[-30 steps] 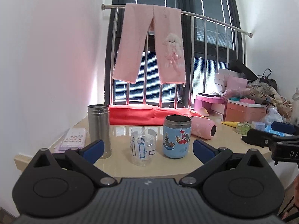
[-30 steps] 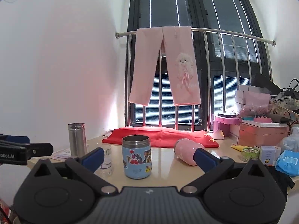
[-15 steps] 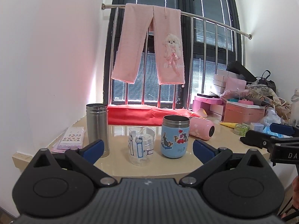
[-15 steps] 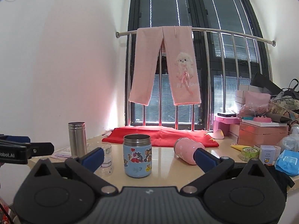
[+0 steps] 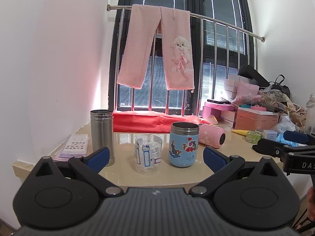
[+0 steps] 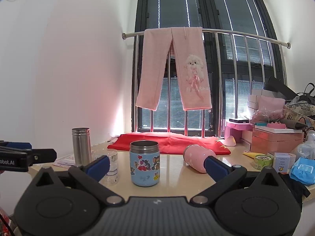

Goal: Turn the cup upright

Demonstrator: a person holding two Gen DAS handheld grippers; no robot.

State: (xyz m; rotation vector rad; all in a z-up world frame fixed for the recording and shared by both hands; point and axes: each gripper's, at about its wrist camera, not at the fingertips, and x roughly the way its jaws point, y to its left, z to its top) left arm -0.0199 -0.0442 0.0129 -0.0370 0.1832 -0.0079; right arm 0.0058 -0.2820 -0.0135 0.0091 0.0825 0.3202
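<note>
Blue cup point(image 6: 144, 163) nearer, upright, empty

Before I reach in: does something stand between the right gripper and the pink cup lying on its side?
Nothing visible does. The pink cup lies just beyond the right gripper, behind its right finger; the blue cartoon cup stands to its left.
</note>
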